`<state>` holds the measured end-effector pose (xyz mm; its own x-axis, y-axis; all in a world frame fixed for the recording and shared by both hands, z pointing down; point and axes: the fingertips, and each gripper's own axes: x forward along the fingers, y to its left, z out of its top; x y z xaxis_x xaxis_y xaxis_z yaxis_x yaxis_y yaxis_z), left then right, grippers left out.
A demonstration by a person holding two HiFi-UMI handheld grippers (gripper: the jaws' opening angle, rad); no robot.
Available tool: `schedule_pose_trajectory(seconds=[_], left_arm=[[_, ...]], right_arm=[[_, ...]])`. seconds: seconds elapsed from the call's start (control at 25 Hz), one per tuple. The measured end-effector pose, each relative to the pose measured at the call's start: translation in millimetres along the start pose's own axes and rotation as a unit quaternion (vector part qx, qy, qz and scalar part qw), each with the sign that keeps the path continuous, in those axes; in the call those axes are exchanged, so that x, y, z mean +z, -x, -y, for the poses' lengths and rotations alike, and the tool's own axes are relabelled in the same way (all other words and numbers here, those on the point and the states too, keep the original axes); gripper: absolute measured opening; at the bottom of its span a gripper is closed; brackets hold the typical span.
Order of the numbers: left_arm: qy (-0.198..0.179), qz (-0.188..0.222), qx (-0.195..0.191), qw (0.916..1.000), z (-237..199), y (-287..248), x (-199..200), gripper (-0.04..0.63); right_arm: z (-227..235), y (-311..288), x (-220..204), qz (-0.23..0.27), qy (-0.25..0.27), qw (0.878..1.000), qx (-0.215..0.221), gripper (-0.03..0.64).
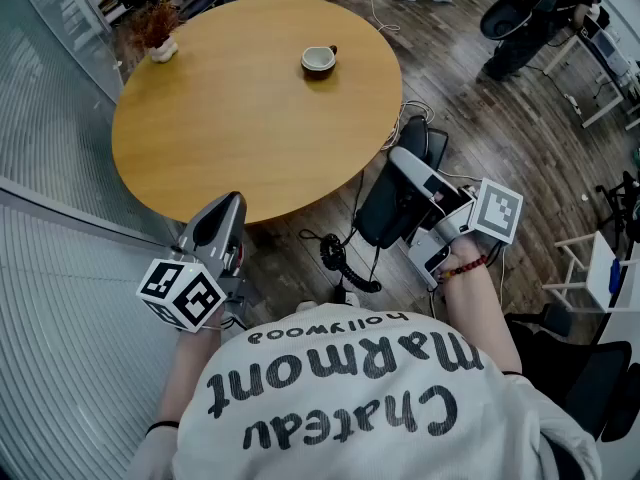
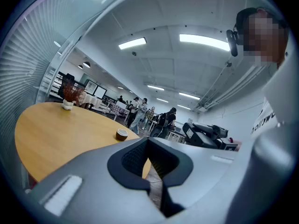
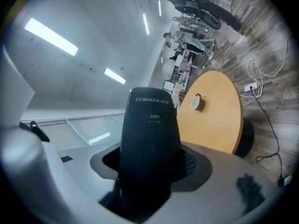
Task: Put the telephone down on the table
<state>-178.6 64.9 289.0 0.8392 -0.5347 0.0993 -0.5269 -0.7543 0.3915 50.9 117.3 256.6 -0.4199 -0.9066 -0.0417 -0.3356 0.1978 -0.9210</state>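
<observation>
Telephone [image 1: 385,208] clamped in right tongs [image 1: 405,173], held off round counter [image 1: 250,118], beside its near edge, above wood floor [image 1: 480,138]. Coiled cord [image 1: 335,258] dangles below. Left tongs [image 1: 225,213] pressed together, empty, near counter rim. Cup [image 1: 318,60] on counter's far side.

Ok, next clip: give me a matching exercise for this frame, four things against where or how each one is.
Things:
1. telephone
2. cup
3. potted plant
4. left gripper

Places or states:
A. at the far left edge of the table
B. jaws together, nothing between them
C. clamped in the right gripper, off the table
D. on the table, toward its far right side

Pairs: 1-C, 2-D, 3-A, 4-B
</observation>
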Motion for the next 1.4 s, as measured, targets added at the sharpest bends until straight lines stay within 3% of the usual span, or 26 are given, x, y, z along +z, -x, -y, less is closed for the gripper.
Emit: schedule_pose_trajectory(seconds=[0.52,0.72,0.92,1.2,1.4], left_arm=[[-0.001,0.002,-0.007,1.0000,-3.7,2.6,7.2,0.008],[0.000,0.003,-0.009,1.0000,-3.5,4.3,0.4,0.008],[0.003,-0.002,-0.010,0.9999,-9.9,-0.4,3.3,0.008],[0.003,-0.018,-0.021,0.9996,-32.9,-15.9,39.6,0.008],[-0.002,-0.032,-0.034,0.9989,-14.0,-4.0,19.3,0.008]], right_arm=[[-4.9,-0.3,-0.2,0.008,-0.001,1.000,-0.009,0.296],[10.6,7.0,-1.0,0.027,-0.046,0.998,-0.038,0.296],[17.7,4.3,2.7,0.031,-0.046,0.996,-0.064,0.296],[6.2,-33.0,17.6,0.043,-0.052,0.995,-0.080,0.296],[9.0,-12.5,11.0,0.049,-0.044,0.995,-0.070,0.296]])
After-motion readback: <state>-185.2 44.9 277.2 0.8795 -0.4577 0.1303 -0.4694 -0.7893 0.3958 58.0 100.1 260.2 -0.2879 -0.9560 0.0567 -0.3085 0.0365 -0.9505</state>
